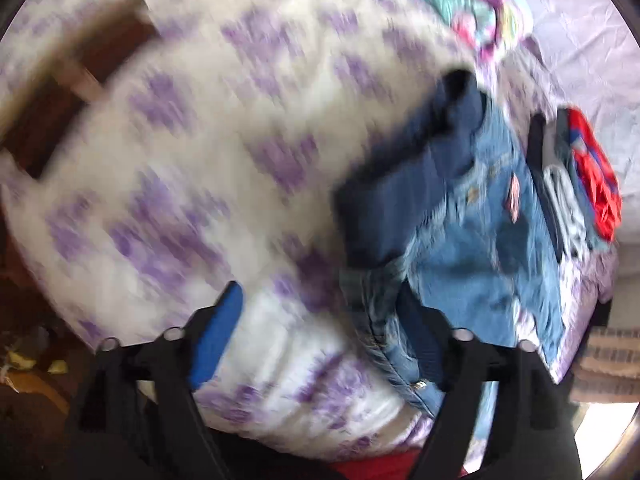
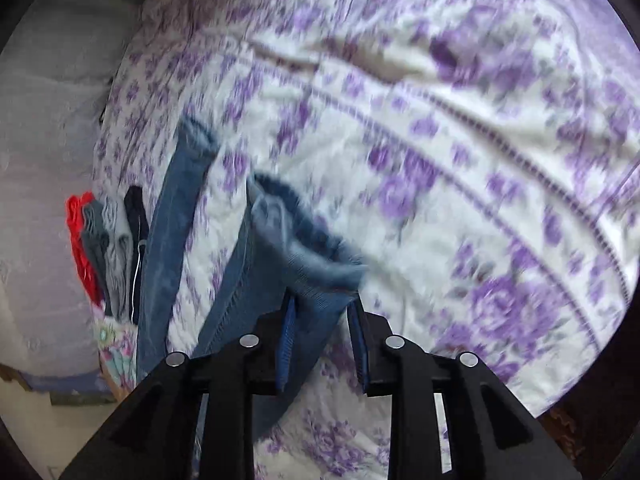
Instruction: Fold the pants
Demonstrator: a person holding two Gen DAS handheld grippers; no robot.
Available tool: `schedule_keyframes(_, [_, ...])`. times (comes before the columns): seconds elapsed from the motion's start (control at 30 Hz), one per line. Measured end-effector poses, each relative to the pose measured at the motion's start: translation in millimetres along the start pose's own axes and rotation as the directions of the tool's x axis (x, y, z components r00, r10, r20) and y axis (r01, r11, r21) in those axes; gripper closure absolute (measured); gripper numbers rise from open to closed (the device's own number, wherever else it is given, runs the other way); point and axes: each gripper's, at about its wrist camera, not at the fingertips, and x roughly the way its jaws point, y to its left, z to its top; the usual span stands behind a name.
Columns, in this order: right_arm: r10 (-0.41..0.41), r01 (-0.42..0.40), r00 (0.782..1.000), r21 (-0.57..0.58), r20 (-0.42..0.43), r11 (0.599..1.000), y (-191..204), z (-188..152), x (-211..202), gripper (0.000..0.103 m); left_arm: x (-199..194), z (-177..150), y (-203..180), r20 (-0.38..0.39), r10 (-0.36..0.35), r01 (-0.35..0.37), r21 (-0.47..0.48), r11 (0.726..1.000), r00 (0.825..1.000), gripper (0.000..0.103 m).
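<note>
Blue denim pants (image 1: 476, 240) lie on a white bedspread with purple flowers (image 1: 200, 140). In the left wrist view my left gripper (image 1: 320, 316) is wide open; its right finger (image 1: 420, 344) touches the waistband edge, its left finger (image 1: 216, 340) is over bare bedspread. In the right wrist view my right gripper (image 2: 322, 312) is shut on the frayed hem of one pant leg (image 2: 296, 248) and lifts it. The other leg (image 2: 172, 216) lies flat to the left. Both views are blurred by motion.
A stack of folded clothes, red on top, (image 1: 588, 184) lies beyond the pants; it also shows in the right wrist view (image 2: 104, 248). A colourful cloth (image 1: 472, 4) lies at the far side. The bed's wooden edge and floor (image 1: 80, 80) are at the left.
</note>
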Motion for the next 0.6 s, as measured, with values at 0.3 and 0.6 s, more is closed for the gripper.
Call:
schedule_keyframes(0.3, [-0.179, 0.216, 0.976, -0.492, 0.122, 0.843, 136, -36, 47, 0.048, -28, 40, -76, 0.118, -0.151, 0.136, 0.13, 0.982, 0.981, 0.026])
schedule_keyframes(0.6, [-0.327, 0.375, 0.896, -0.117, 0.301, 0.919, 6, 0, -35, 0.046, 61, 25, -105, -0.033, -0.002, 0.01, 0.251, 0.968, 0.999, 0.026])
